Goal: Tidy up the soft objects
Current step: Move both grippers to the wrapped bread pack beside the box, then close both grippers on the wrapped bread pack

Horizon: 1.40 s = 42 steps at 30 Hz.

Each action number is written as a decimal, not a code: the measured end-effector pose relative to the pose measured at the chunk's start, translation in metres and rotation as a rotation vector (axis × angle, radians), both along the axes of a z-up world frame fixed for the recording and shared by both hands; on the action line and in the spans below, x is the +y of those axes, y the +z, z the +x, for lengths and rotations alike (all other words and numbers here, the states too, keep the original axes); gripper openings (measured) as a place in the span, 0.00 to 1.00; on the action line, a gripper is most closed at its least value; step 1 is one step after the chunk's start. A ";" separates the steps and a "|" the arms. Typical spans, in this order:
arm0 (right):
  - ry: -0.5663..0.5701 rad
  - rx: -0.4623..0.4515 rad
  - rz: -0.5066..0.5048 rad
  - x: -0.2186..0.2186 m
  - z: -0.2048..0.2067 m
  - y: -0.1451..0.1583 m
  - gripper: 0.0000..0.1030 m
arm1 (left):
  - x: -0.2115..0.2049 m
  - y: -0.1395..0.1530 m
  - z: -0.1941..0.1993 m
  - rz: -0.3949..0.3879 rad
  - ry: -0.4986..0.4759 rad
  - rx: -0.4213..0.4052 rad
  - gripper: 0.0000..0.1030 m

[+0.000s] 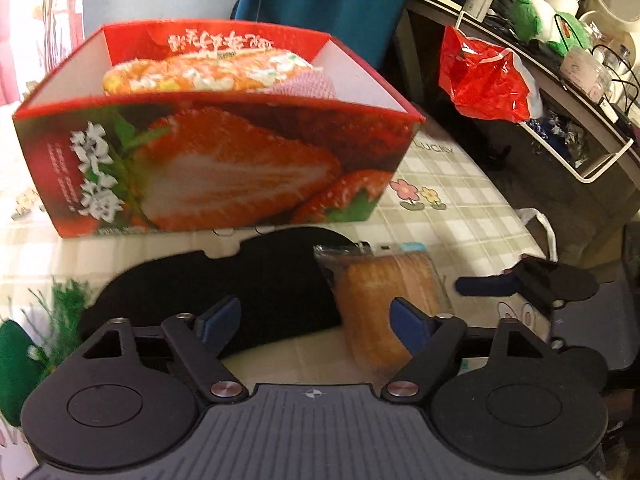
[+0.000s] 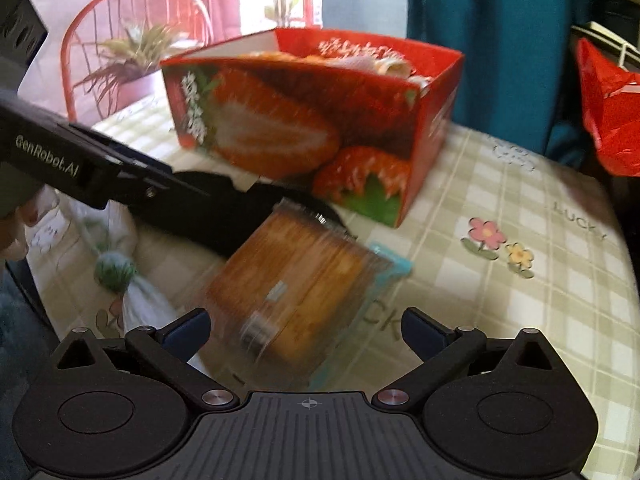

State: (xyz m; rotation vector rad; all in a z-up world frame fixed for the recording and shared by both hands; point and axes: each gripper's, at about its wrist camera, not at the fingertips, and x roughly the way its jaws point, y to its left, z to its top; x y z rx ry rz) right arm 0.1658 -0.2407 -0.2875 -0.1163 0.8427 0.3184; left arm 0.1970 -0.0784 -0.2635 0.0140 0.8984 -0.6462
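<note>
A red strawberry-printed box [image 1: 224, 160] [image 2: 320, 120] stands on the table and holds an orange-and-white soft item [image 1: 208, 74] and a pink one [image 1: 304, 86]. In front of it lies a flat black soft object [image 1: 240, 292] [image 2: 248, 220]. Beside that, a wrapped brown bread loaf [image 1: 380, 300] [image 2: 296, 280] lies on the cloth. My left gripper [image 1: 316, 324] is open, low over the black object's near edge, its right pad by the loaf. My right gripper [image 2: 306, 330] is open with the loaf between its fingers, and the pads are not pressing on it.
A checked tablecloth [image 2: 520, 208] with flower prints covers the table. A green plush [image 1: 16, 364] lies at the near left. A red plastic bag [image 1: 484, 76] hangs from a cluttered shelf [image 1: 580, 80] to the right. A red chair [image 2: 132, 40] stands behind.
</note>
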 end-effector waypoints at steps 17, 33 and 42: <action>0.092 0.004 0.008 0.022 0.025 -0.007 0.74 | -0.012 -0.040 0.018 -0.137 -0.015 0.152 0.46; 0.057 -0.042 0.048 0.027 0.019 0.024 0.67 | -0.005 0.005 0.008 -0.146 -0.075 0.069 0.41; 0.084 -0.118 0.026 0.037 0.026 0.066 0.67 | 0.009 0.050 0.006 -0.175 -0.064 -0.036 0.41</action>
